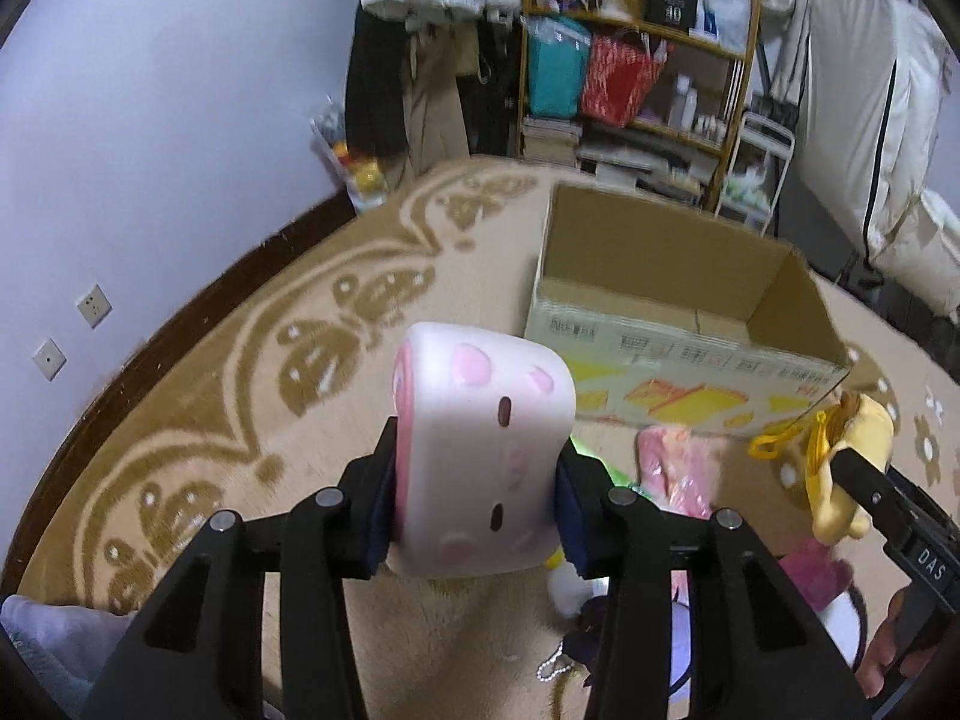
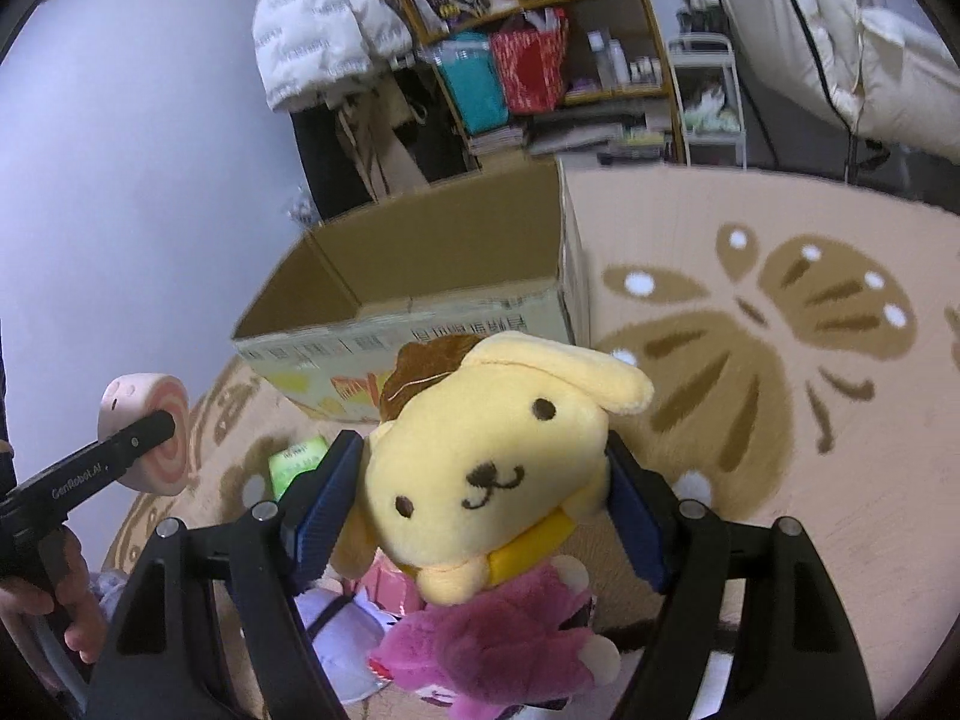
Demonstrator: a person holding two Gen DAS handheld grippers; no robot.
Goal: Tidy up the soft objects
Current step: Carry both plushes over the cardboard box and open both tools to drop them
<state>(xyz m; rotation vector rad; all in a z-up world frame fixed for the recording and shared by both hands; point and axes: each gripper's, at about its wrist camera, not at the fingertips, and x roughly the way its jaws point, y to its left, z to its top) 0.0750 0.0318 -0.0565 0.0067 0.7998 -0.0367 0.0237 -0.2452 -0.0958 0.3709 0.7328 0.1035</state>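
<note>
Left gripper (image 1: 474,516) clamps pink squishy (image 1: 480,456); right gripper (image 2: 480,516) clamps yellow dog plush (image 2: 486,468); cardboard box (image 1: 690,354) near.

plush yellow dog (image 2: 498,456), smooth squishy roll (image 1: 480,456)

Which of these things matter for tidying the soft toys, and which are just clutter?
Job items:
- pink swirl-roll squishy toy, in left claw
- yellow floppy-eared plush dog, in right claw
- open brown cardboard box
- magenta plush toy on the carpet

Just lying about:
- wooden shelf with bags
- white puffer jacket
- wall sockets
</note>
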